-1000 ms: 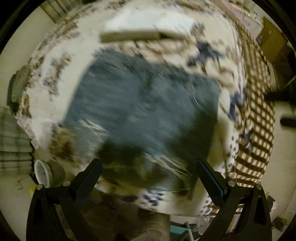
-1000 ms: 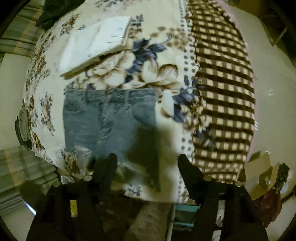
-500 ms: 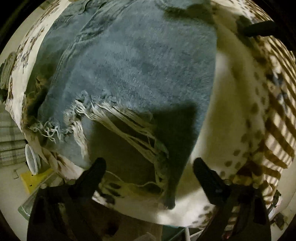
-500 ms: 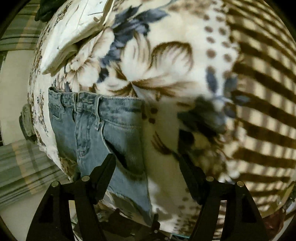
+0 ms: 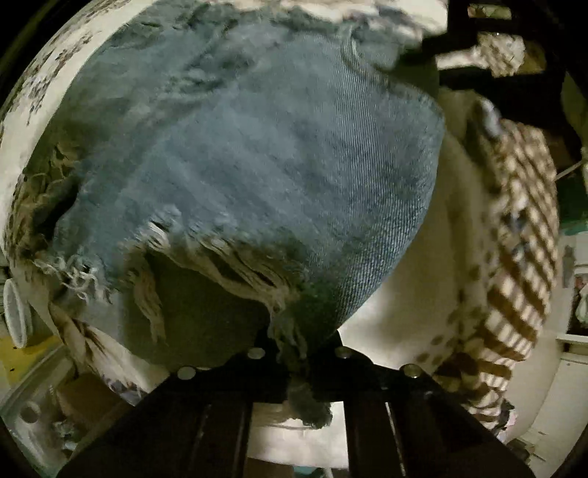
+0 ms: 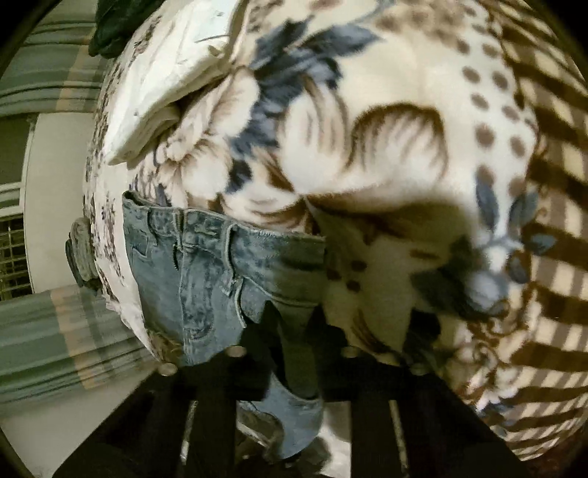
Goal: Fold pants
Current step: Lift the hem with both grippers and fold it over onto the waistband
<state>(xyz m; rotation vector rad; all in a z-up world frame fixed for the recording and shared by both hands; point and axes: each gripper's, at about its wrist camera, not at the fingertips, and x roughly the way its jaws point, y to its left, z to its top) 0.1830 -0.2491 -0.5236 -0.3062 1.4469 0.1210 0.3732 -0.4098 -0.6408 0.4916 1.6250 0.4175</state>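
Left wrist view puts us right on top of the denim shorts [image 5: 257, 154], filling most of the frame, blue twill spread over the floral blanket [image 5: 415, 294] with the frayed, shredded hem running across the lower middle. And the left gripper [image 5: 299, 353] is clamped down, jaws drawn together on the frayed corner of the hem, with a tuft of ragged threads hanging out just beneath the pinch point. That corner sits at the near right edge of the garment, and the fabric rises away from the grip in a rounded swell. Off to the right the blanket turns to a brown-and-cream check [image 5: 522, 228], draping over the edge. Low on the left, a white cup-like rim [image 5: 14, 312] peeks in beside something yellow, too blurred to call what is in it. Over to the right wrist view now: the waistband end of the shorts [image 6: 205, 272] lies flat on the blanket [image 6: 386, 73], belt loops, fly and pocket seams all showing, toward the left side of the bed. The right gripper [image 6: 299, 353] is closed on the denim too, a fold of the side edge near the pocket pinched between the two dark fingers, with a flap of blue cloth drooping below them. Beyond the shorts, a folded white cloth [image 6: 165, 84] rests on the blanket at the upper left, well apart from the grip, and a dark garment [image 6: 114, 25] sits past it at the top edge.
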